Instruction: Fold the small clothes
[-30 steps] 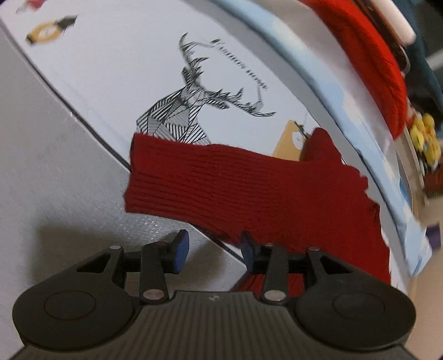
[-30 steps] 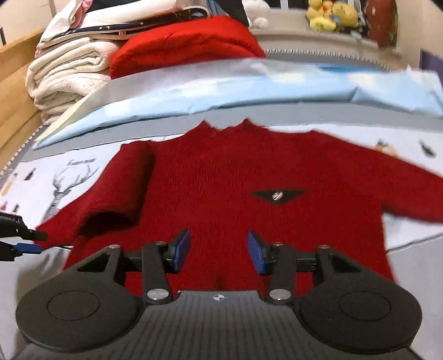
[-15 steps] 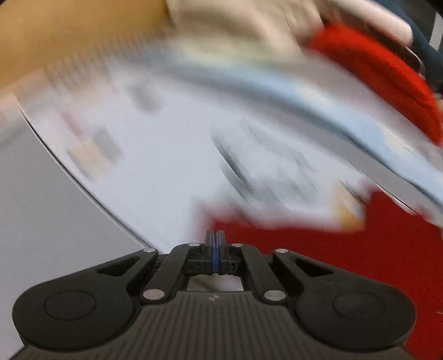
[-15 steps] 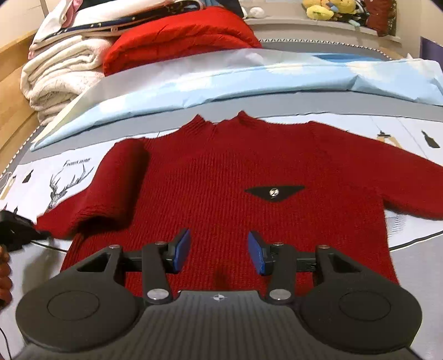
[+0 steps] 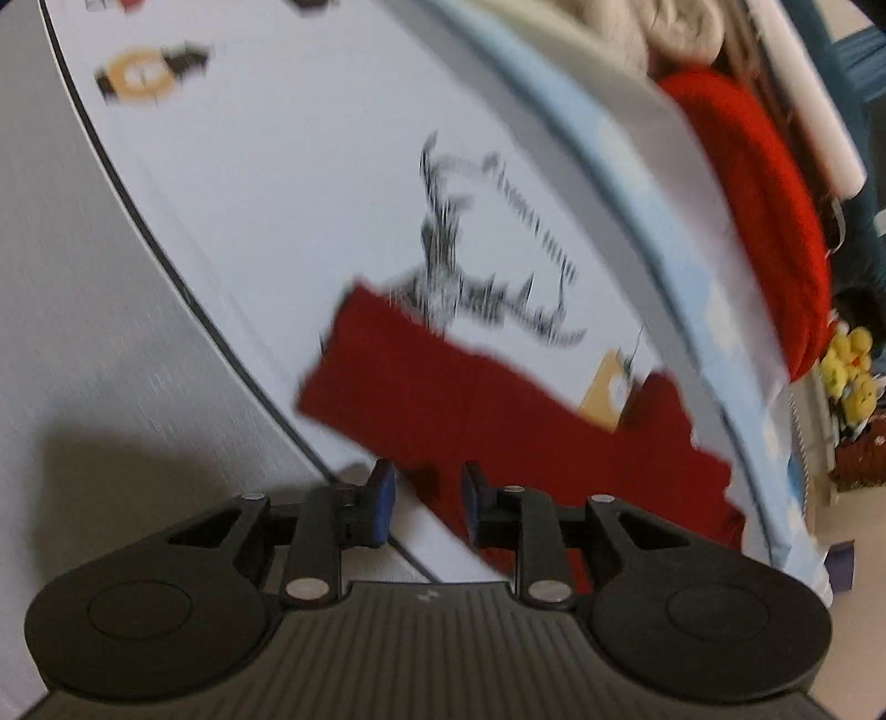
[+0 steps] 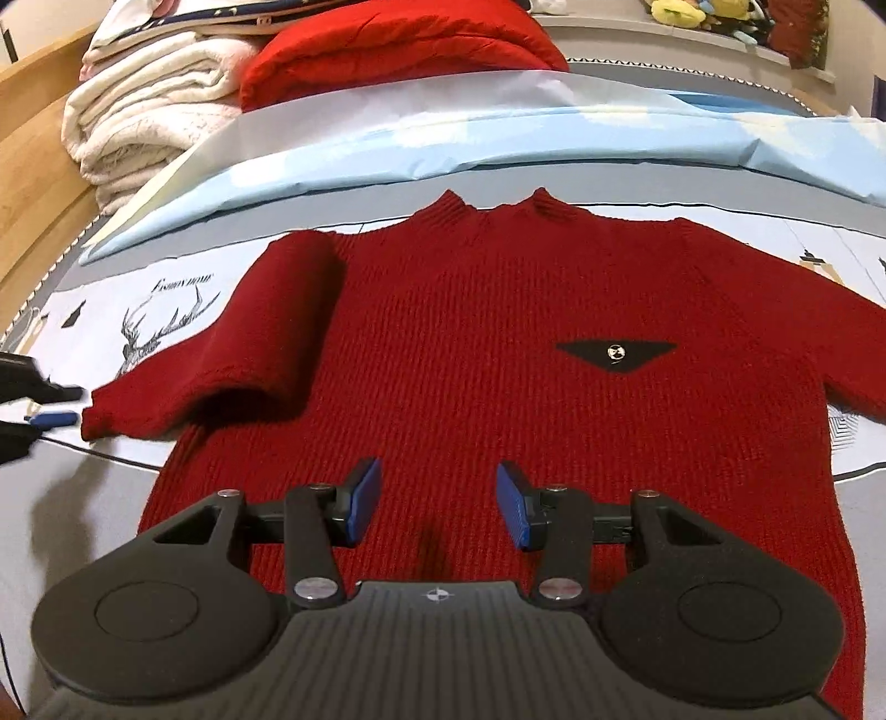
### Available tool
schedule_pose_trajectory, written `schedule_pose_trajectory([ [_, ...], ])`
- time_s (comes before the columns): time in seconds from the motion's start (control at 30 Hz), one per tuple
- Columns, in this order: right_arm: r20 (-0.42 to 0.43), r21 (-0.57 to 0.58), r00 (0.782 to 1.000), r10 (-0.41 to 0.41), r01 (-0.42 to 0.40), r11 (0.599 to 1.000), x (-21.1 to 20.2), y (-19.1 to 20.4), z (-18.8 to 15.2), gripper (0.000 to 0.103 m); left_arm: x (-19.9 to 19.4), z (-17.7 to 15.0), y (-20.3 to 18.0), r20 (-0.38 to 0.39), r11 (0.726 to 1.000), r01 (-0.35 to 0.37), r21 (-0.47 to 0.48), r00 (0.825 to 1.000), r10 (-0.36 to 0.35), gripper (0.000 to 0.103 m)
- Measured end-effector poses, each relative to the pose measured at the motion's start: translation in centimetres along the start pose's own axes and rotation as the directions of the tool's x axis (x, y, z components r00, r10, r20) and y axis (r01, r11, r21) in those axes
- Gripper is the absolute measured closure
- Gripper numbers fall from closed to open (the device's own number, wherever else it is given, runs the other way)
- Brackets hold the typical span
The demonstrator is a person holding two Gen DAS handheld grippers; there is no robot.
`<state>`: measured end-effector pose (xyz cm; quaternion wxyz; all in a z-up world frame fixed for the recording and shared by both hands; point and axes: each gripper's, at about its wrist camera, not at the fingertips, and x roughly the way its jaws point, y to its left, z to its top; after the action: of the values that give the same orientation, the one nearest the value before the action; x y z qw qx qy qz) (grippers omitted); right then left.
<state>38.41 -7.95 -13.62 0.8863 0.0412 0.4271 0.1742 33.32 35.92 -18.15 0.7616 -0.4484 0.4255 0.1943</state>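
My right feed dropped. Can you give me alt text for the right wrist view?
A dark red sweater lies flat on the bed sheet, one sleeve folded partly inward. The right gripper hovers open above its hem; the left gripper waits open by the cuff.

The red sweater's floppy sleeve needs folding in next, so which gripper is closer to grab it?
Probably the left gripper: open, it points at the sleeve cuff of the red sweater. The right gripper, also open, hovers over the hem.

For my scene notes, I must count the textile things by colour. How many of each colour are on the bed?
Dark red: 1, the sweater
Bright red: 1, the folded blanket
Cream: 1, the folded quilt
Light blue: 1, the sheet
Total: 4
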Motion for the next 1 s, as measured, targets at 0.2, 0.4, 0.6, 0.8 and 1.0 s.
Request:
schedule_pose_trajectory([
  [0.2, -0.014, -0.005, 1.000, 0.013, -0.013, 1.000, 0.1, 0.2, -0.2, 0.055, 2.3, -1.0, -0.5, -0.014, 0.999, 0.023, -0.049, 1.000, -0.024, 0.061],
  [0.4, -0.024, 0.008, 1.000, 0.016, -0.015, 1.000, 0.2, -0.2, -0.2, 0.055, 2.1, -1.2, -2.0, 0.045, 0.993, -0.057, 0.106, 0.998, 0.052, 0.096],
  [0.6, -0.034, 0.014, 0.999, 0.012, -0.011, 1.000, 0.4, -0.4, -0.2, 0.055, -5.7, 2.1, -3.5, 0.575, 0.808, -0.553, 0.201, 0.735, 0.360, 0.103],
  [0.8, -0.029, -0.004, 1.000, 0.011, -0.011, 1.000, 0.1, -0.2, -0.4, 0.055, -8.9, 3.8, -1.4, 0.606, 0.846, -0.519, 0.126, 0.715, 0.348, 0.092],
  [1.0, -0.026, 0.022, 1.000, 0.003, -0.003, 1.000, -0.3, -0.8, -0.5, 0.055, -3.9, 0.0, -4.7, 0.282, 0.890, -0.176, 0.419, 0.958, 0.057, 0.087],
])
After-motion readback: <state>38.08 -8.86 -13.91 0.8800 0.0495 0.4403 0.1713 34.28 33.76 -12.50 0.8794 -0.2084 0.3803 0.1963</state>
